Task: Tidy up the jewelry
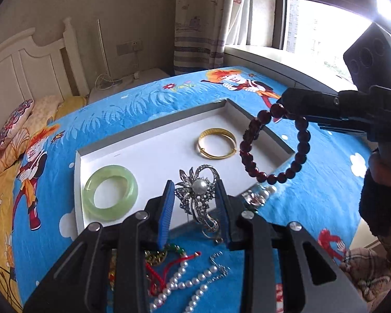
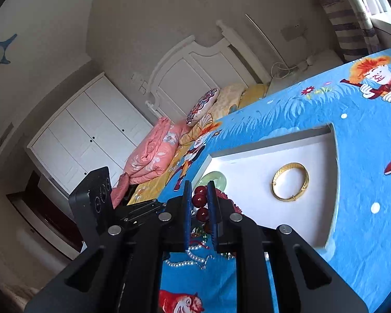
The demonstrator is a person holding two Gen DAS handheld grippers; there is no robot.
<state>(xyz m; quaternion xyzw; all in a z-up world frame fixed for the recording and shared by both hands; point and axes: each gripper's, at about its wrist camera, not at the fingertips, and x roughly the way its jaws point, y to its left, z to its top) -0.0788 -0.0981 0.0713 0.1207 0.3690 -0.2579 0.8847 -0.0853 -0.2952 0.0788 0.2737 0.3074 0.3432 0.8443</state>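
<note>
A white tray [image 1: 148, 140] lies on the blue cartoon bedspread and holds a green jade bangle [image 1: 110, 193] and a gold bangle [image 1: 213, 143]. My left gripper [image 1: 195, 198] is shut on a silver pearl brooch [image 1: 198, 191] over the tray's near edge. My right gripper [image 2: 198, 200] is shut on a dark red bead bracelet [image 2: 199, 200], which hangs above the tray's right side in the left wrist view [image 1: 298, 154]. The gold bangle [image 2: 290, 181] and the tray [image 2: 250, 172] also show in the right wrist view.
Loose pieces lie on the bedspread in front of the tray: a pearl necklace [image 1: 185, 284], a red cord with a gold pendant [image 1: 156, 258], a silver piece [image 1: 255, 195]. Pillows [image 1: 15, 122] and a headboard are to the left, a window to the right.
</note>
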